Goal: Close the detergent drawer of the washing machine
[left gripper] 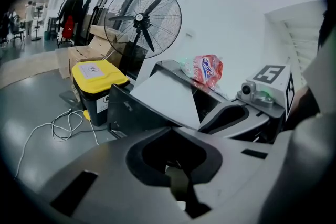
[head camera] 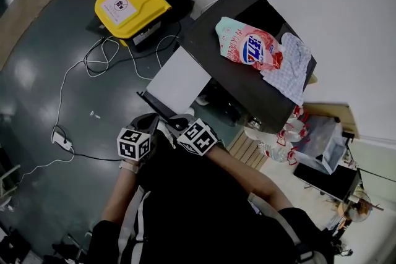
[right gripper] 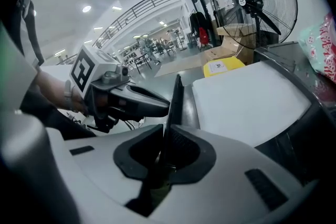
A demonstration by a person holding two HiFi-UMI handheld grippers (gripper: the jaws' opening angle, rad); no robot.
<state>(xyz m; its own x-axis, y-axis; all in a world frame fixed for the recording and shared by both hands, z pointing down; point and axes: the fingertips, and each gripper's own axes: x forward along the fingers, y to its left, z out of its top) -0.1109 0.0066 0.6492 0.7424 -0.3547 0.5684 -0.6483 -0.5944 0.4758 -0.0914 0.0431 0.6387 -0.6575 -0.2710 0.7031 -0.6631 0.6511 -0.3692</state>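
Right claw point(right gripper: 164, 136) is clenched on the thin top edge of the dark detergent drawer point(right gripper: 176, 99), which juts out from the washing machine point(head camera: 207, 40) just ahead of it. Left claw point(left gripper: 173, 136) sits close at its left, pressed together on nothing, with the drawer's broad face ahead. A white panel point(head camera: 179, 80) lies just past the drawer edge. Left of the claws the floor point(head camera: 37, 71) is open but for loose cables point(head camera: 102, 59), with a yellow bin point(head camera: 132, 6) well beyond
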